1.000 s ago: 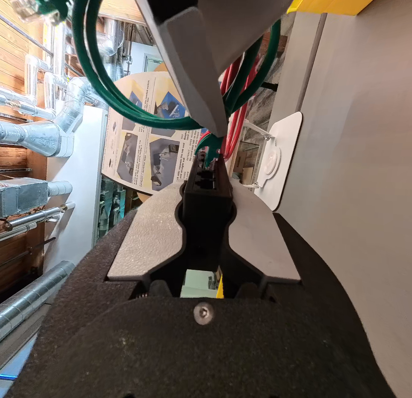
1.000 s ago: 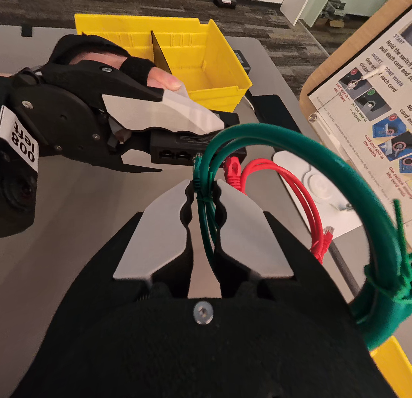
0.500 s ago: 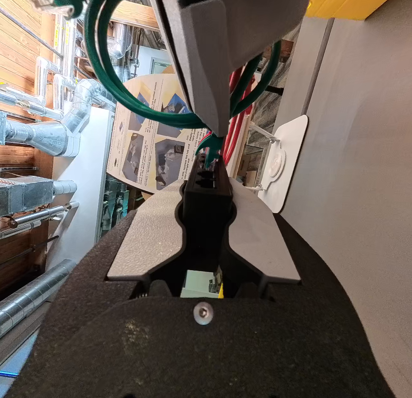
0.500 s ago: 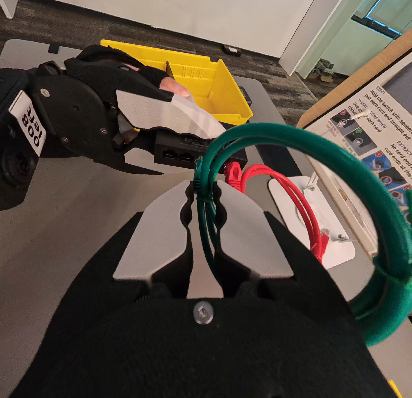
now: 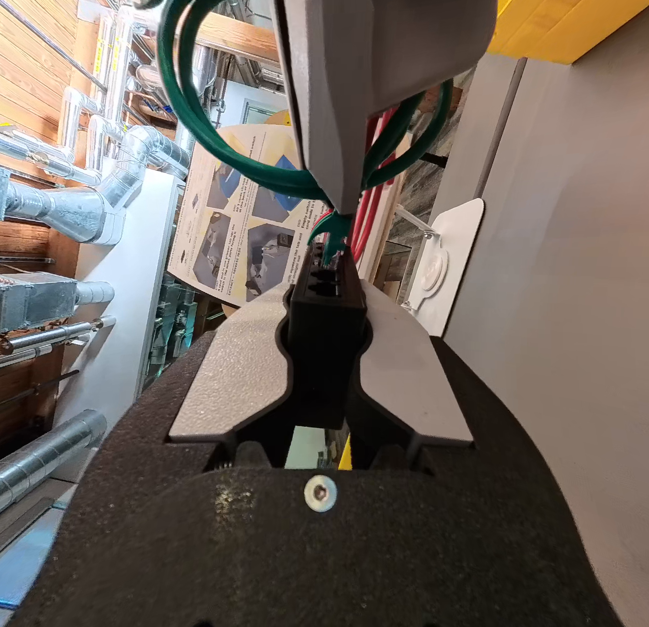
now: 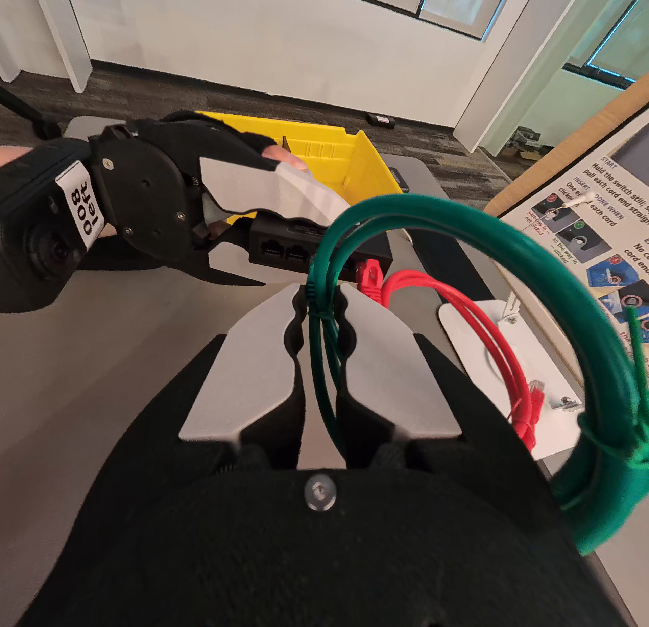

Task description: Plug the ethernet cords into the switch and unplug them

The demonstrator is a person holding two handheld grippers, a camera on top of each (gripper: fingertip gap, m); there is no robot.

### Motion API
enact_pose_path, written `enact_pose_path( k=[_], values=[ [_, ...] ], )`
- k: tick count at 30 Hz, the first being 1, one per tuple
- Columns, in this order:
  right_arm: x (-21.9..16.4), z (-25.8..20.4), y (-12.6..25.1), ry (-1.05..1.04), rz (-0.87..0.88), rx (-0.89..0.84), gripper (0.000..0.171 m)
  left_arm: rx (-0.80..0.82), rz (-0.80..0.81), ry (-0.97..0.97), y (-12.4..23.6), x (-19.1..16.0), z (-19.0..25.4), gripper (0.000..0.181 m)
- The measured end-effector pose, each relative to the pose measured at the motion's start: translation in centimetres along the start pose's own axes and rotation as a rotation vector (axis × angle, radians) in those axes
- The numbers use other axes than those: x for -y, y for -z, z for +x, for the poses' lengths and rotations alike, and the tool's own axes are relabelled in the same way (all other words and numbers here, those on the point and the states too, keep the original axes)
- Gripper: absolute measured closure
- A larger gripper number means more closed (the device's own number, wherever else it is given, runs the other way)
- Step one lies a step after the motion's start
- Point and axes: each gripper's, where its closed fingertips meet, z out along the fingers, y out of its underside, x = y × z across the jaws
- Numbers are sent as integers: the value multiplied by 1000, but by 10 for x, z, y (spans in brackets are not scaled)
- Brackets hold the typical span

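My left gripper (image 5: 325,294) is shut on the black switch (image 5: 326,346) and holds it above the grey table; it also shows in the right wrist view (image 6: 267,248). My right gripper (image 6: 320,294) is shut on the green cord (image 6: 491,230) just behind its plug (image 6: 314,276). The plug sits at a port on the switch's (image 6: 309,237) front face. I cannot tell how deep it is in. A red cord's plug (image 6: 368,276) is in the port to the right, and its coil (image 6: 484,329) hangs down. Two ports on the left are empty.
A yellow bin (image 6: 333,160) stands behind the switch. A white stand plate (image 6: 467,329) lies on the grey table (image 6: 105,346) at the right. A tilted instruction sheet (image 6: 597,223) stands on it. A gloved hand (image 6: 253,142) holds the left gripper. Across from one pair of fingers to the other is roughly 4 cm.
The right wrist view has tilted upward and now shows more wall. In the left wrist view the right gripper's finger has shifted right. Both grippers stay shut, with the green plug still at the port.
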Motion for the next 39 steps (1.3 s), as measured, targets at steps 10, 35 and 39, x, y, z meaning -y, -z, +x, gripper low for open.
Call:
enact_pose_path(
  k=[10, 35, 39],
  values=[
    [5, -2, 1, -23, -18, -9, 156, 9, 6, 16, 2, 2, -3, 152],
    [5, -5, -2, -43, -79, -46, 159, 12, 14, -19, 5, 6, 0, 153],
    [9, -4, -1, -56, -66, -43, 158, 18, 17, -47, 5, 6, -7, 152]
  ],
)
